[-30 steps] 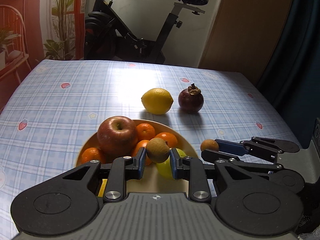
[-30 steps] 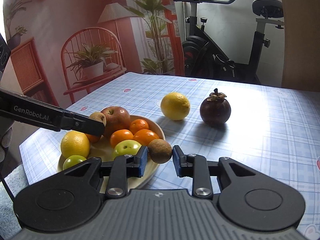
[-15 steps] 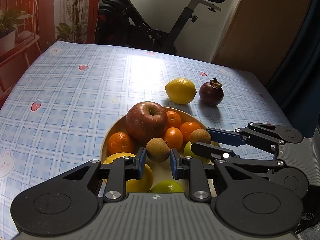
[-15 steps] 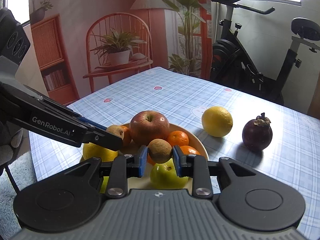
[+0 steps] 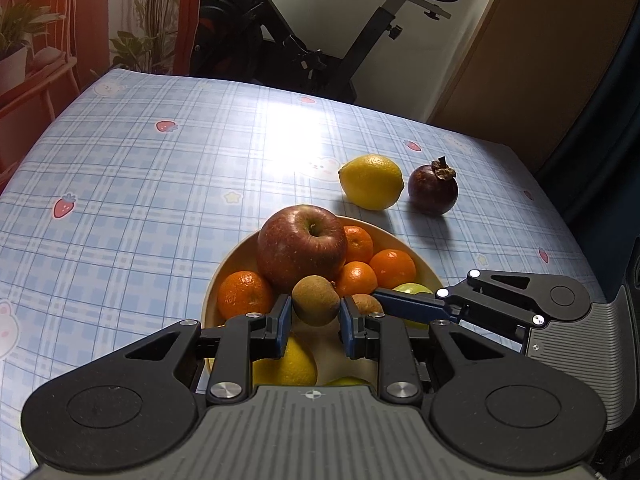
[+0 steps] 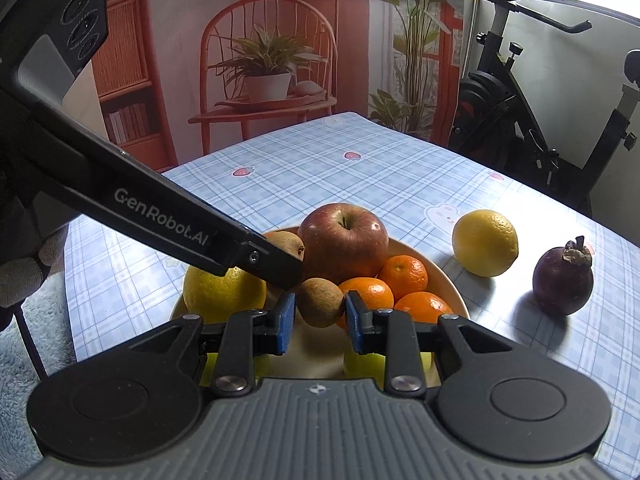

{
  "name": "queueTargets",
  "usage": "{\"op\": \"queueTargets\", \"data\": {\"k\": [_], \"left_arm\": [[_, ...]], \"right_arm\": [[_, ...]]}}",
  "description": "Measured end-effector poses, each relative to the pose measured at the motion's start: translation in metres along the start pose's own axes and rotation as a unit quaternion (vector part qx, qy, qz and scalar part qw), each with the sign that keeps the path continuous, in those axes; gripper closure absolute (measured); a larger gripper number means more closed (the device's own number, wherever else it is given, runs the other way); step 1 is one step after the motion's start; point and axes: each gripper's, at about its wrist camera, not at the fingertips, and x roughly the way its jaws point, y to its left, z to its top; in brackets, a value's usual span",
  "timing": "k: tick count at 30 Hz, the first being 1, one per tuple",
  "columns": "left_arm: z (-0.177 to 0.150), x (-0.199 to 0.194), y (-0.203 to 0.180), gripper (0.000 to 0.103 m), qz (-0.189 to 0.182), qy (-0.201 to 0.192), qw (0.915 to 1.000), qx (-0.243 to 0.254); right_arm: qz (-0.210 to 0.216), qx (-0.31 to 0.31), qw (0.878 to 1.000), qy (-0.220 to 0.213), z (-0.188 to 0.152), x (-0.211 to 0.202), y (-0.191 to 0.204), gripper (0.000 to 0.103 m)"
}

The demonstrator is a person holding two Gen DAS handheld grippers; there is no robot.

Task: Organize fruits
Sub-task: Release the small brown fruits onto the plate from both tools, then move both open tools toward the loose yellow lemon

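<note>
Now, in the left wrist view, we have moved further over the bowl (image 5: pixel 224 276) than a second ago; our left gripper (image 5: pixel 315 314) stays clamped on a brown kiwi (image 5: pixel 316 300) above the fruit. The right gripper (image 5: pixel 366 300) reaches in beside it with its own kiwi (image 5: pixel 367 303), near the apple (image 5: pixel 302 248). In the right wrist view, our right gripper (image 6: pixel 320 312) pinches its kiwi (image 6: pixel 320 302) over the bowl (image 6: pixel 452 284), and the left fingers (image 6: pixel 276 266) cross ahead. A lemon (image 6: pixel 485 243) and mangosteen (image 6: pixel 563 280) sit on the tablecloth (image 6: pixel 380 168).
</note>
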Motion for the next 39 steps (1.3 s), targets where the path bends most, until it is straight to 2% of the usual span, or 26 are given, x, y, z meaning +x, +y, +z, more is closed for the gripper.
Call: {"op": "queueTargets", "data": {"k": [8, 16, 28, 34, 39], "left_arm": [[0.002, -0.001, 0.003, 0.076, 0.002, -0.005, 1.0, -0.006], [0.008, -0.015, 0.0, 0.076, 0.021, -0.043, 0.9988, -0.002], [0.039, -0.019, -0.016, 0.075, 0.032, -0.085, 0.9959, -0.005], [0.058, -0.01, -0.025, 0.075, 0.034, -0.096, 0.9948, 0.007], [0.072, 0.004, -0.028, 0.076, 0.036, -0.094, 0.9947, 0.021]], "right_arm": [[-0.003, 0.003, 1.0, 0.0, 0.0, -0.002, -0.001, 0.072], [-0.03, 0.034, 0.999, -0.024, -0.002, -0.022, -0.017, 0.072], [-0.086, 0.077, 0.992, -0.052, 0.012, -0.047, -0.065, 0.072], [-0.1, 0.073, 0.991, -0.046, 0.018, -0.043, -0.082, 0.071], [-0.102, 0.067, 0.992, -0.035, 0.022, -0.029, -0.093, 0.064]]}}
